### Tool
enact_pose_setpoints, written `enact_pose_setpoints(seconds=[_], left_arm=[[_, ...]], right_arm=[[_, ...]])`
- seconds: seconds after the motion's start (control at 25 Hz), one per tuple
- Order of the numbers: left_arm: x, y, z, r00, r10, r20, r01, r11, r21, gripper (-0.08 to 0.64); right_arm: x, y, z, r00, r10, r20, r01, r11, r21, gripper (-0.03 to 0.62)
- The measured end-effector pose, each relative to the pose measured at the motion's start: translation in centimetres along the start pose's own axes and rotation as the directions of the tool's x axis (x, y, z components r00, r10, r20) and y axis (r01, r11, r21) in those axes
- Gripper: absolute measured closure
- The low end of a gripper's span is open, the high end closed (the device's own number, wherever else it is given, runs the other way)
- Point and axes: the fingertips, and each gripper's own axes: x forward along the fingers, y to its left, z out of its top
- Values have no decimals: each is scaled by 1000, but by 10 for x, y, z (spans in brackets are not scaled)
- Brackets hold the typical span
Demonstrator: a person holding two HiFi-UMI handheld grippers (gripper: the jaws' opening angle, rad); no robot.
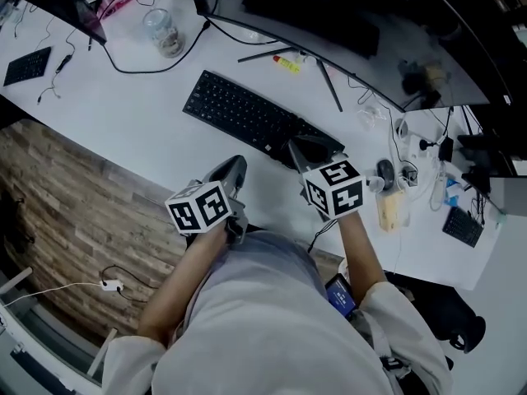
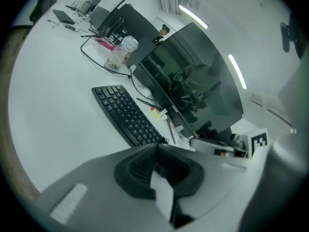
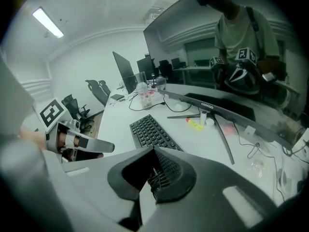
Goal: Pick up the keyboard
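From the head view, the black keyboard [image 1: 251, 115] lies slantwise on the white table [image 1: 123, 113], flat and in front of a curved monitor [image 1: 387, 64]. The left gripper [image 1: 237, 164] hovers over bare table just short of the keyboard's near edge. The right gripper [image 1: 295, 145] has its tip at the keyboard's near right end (whether it touches cannot be told). A clear jar [image 1: 162, 31] stands beyond the keyboard's left end, with a black cable [image 1: 156, 66] curving past it. A yellow marker [image 1: 286, 64] lies by the monitor's stand. A mouse [image 1: 385, 172] sits to the right, apart from the keyboard.

In the left gripper view, the jaws are clenched together with nothing between them. The keyboard runs away from their tip towards the jar, and bare table lies to its left.

In the right gripper view, the jaws are likewise pressed together and empty. The keyboard stretches away just beyond their tip. The left gripper shows at the left edge, low over the table. The monitor's dark screen reflects the person holding both grippers.
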Motion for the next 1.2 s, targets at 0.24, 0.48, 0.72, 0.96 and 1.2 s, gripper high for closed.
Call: enact_pose_setpoints(seconds=[0.24, 0.48, 0.72, 0.96, 1.2], left_arm=[[22, 8, -11, 998, 28, -51, -27, 999, 21, 560], [42, 20, -23, 997, 51, -60, -59, 988, -145, 560], [58, 35, -28, 994, 92, -65, -107, 951, -290, 560], [66, 39, -28, 993, 101, -56, -113, 941, -318, 560], [74, 45, -25, 990, 128, -56, -140, 937, -320, 560]], right_arm=[[17, -6, -2, 999, 20, -48, -22, 1000, -21, 589], [27, -6, -1, 994, 89, -61, -91, 995, -27, 583], [43, -13, 3, 991, 100, -86, -106, 993, -60, 566], [60, -25, 10, 992, 93, -80, -101, 989, -106, 561], [74, -34, 3, 983, 111, -144, -130, 983, -127, 528]])
